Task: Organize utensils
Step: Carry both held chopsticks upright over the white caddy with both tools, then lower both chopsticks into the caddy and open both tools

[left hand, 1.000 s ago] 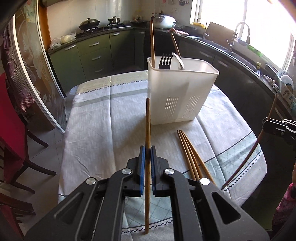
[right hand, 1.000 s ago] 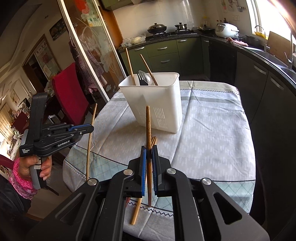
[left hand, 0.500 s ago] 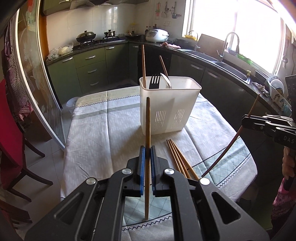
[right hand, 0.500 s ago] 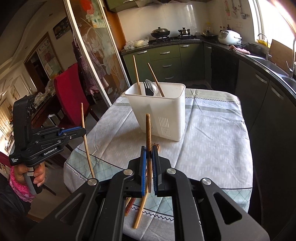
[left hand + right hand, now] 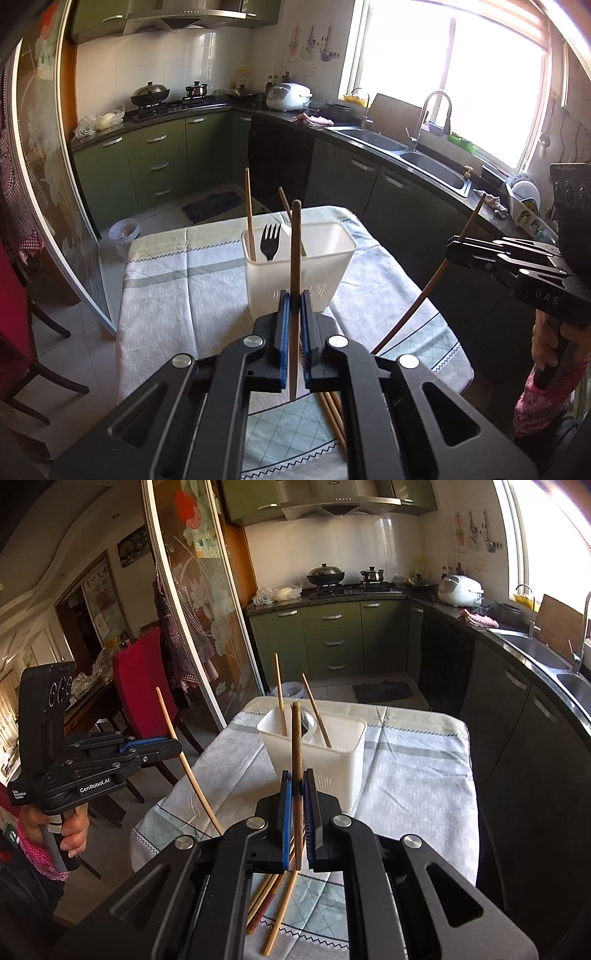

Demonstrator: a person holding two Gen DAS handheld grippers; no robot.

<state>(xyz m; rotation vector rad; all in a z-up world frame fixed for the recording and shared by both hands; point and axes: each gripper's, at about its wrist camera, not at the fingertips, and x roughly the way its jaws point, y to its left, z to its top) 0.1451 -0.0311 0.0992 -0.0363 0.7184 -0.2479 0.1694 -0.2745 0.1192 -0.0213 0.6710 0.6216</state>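
Note:
My left gripper (image 5: 292, 306) is shut on a wooden chopstick (image 5: 294, 251) held upright, above the near end of the table. My right gripper (image 5: 296, 786) is shut on a darker chopstick (image 5: 296, 738), also upright. Each gripper shows in the other's view, left gripper (image 5: 173, 747) and right gripper (image 5: 452, 249), each with its stick slanting. A white plastic utensil holder (image 5: 299, 273) stands mid-table with two chopsticks, a black fork (image 5: 270, 242) and a spoon (image 5: 308, 720) in it. Several loose chopsticks (image 5: 273, 904) lie on the cloth below the grippers.
The table (image 5: 177, 295) has a grey-green patterned cloth. A red chair (image 5: 142, 686) stands at its left side. Green kitchen cabinets (image 5: 155, 162) are beyond, and a counter with a sink (image 5: 432, 166) runs along the right.
Both grippers have risen and tilted up with their chopsticks. The holder and table now sit lower and farther in both views.

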